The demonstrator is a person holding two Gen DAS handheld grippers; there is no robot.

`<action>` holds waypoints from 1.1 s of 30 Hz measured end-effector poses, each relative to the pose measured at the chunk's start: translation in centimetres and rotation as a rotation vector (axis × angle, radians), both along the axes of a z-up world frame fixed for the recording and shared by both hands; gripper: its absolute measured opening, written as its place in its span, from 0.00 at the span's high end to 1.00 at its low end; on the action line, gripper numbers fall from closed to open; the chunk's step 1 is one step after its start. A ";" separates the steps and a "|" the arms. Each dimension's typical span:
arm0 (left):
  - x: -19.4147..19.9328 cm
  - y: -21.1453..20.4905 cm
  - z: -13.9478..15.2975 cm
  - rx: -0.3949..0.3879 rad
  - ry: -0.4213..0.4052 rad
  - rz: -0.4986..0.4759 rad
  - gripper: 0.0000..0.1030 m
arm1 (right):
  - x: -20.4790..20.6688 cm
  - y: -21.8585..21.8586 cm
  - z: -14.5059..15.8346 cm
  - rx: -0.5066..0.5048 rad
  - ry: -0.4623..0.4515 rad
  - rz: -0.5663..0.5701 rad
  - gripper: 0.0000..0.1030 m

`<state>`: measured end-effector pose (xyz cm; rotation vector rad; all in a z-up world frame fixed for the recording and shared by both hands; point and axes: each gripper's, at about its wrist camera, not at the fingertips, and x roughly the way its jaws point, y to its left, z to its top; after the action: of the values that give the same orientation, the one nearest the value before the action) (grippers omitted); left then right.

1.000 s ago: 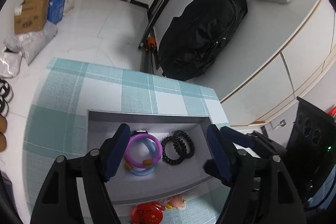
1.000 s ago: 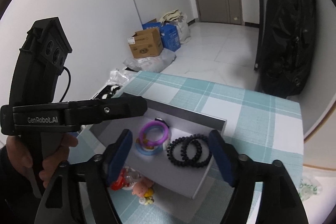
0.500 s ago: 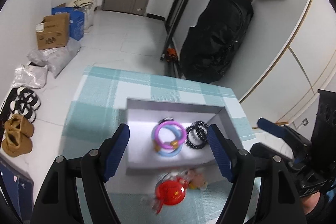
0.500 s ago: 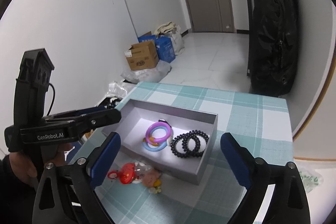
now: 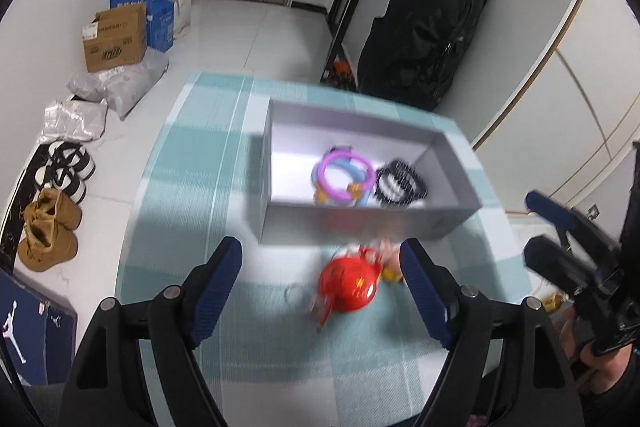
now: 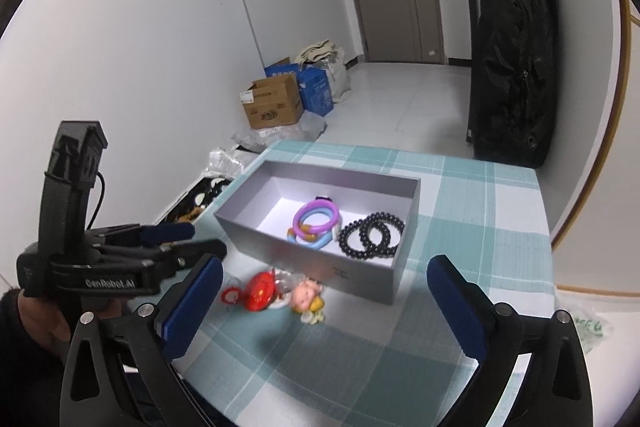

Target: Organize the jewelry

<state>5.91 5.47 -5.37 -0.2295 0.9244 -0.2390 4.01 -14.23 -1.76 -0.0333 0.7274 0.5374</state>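
A grey open box (image 5: 360,223) (image 6: 304,251) sits on a teal checked tablecloth. Inside lie purple and blue bangles (image 5: 344,177) (image 6: 316,221) and two black bead bracelets (image 5: 398,183) (image 6: 372,235). In front of the box lie a red round charm (image 5: 348,285) (image 6: 260,291) and a small pink doll charm (image 6: 306,297). My left gripper (image 5: 322,291) is open and empty, hovering above the red charm; it also shows at the left of the right wrist view (image 6: 168,239). My right gripper (image 6: 320,303) is open and empty, held back from the charms.
The table (image 6: 480,211) ends near the wall on the right. On the floor to the left are cardboard boxes (image 6: 272,103), bags and shoes (image 5: 48,227). A black bag (image 6: 512,67) hangs at the back right.
Both grippers have pulled back and up from the box, so the box and the charms in front of it now show in full. Both stay open and empty.
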 end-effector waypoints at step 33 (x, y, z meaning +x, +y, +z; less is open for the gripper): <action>-0.2 -0.8 -3.6 0.030 0.088 -0.122 0.76 | -0.9 -0.6 -0.5 -0.001 0.059 -0.044 0.00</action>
<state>5.69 4.65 -9.01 -0.1575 1.0301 -0.3293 3.12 -14.87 -2.24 -0.0019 0.7841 0.4977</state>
